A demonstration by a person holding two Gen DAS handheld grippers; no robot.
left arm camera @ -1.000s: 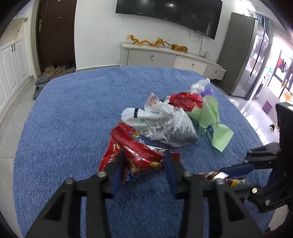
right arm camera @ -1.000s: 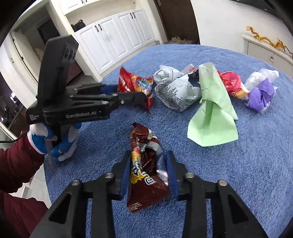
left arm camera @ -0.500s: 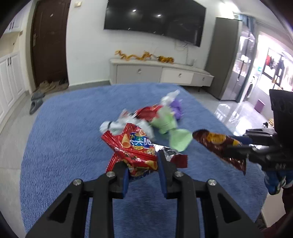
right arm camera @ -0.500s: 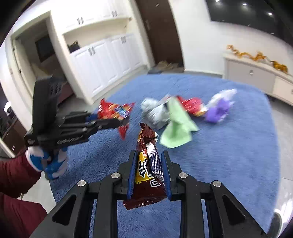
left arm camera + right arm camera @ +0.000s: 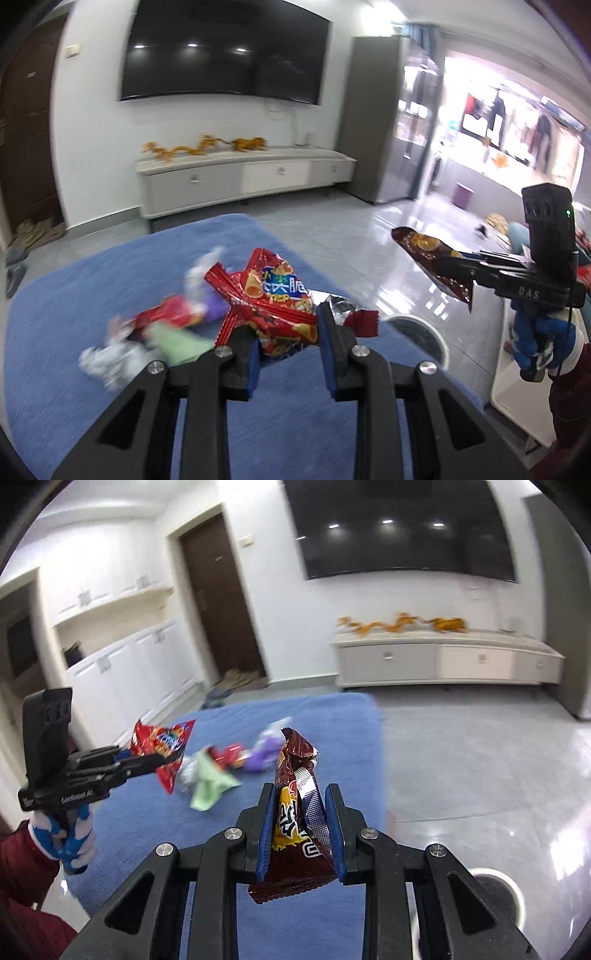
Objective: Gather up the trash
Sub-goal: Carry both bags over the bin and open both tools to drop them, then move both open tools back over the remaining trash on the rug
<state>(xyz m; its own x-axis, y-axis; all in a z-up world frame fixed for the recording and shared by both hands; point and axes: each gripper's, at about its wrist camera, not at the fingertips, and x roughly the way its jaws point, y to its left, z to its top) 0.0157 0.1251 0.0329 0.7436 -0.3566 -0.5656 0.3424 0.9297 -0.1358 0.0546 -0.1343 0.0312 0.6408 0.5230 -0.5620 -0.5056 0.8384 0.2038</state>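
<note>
Pinching a red snack bag [image 5: 275, 306] between its blue pads, your left gripper [image 5: 288, 354] is nearly closed on the crumpled foil, which hangs clear above the blue rug [image 5: 74, 302]. The bag is glossy red with pictures of orange snacks and a blue label panel carrying white Chinese characters; below them you can just read "ISP". Its long axis runs away from you and slightly up, the torn silver-lined end [image 5: 354, 314] fanning out to the right.

Your right gripper [image 5: 301, 834] is likewise closed down narrow on a dark brown snack bag [image 5: 295, 812], also held in the air. That bag stands nearly upright between the pads, its crimped top pointing up and away and its sealed bottom edge hanging below the fingers. It shows a yellow patch with bold dark lettering and a silver stripe; the writing is too folded to read.

Farther out on the rug lie a green paper [image 5: 208, 782], a small red wrapper [image 5: 229, 753] and a purple wad [image 5: 266, 753]. The left gripper's side reads "GenRobot.AI".
</note>
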